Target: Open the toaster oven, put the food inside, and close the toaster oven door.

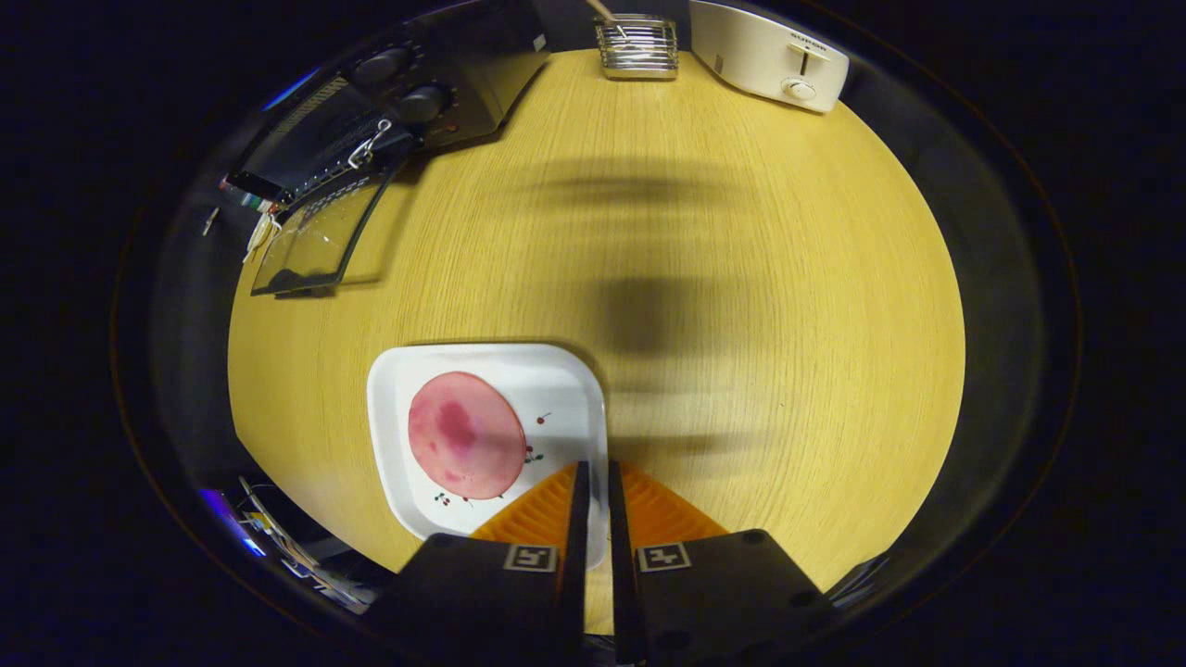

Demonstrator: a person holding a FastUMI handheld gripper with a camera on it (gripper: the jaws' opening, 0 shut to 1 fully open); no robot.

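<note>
Toaster oven (408, 102) sits far left at the back of the surface (741, 306), door (320, 236) already dropped open and lying flat out front, so step one looks done. Next over, closer to you, the white square plate (565, 389) holds the food: one round pink slice of meat (466, 434), lying flat, just ahead and left of the tool (593, 482). Expect it thin, floppy, light and a bit slick; it will likely fold or slide, so you'd best nip it at its near right edge, where it meets the plate. Tool's fingers are pressed nearly together, holding nothing, hanging over the plate's right rim. Further right at the back: a wire rack (637, 46), then a white toaster (769, 56).
</note>
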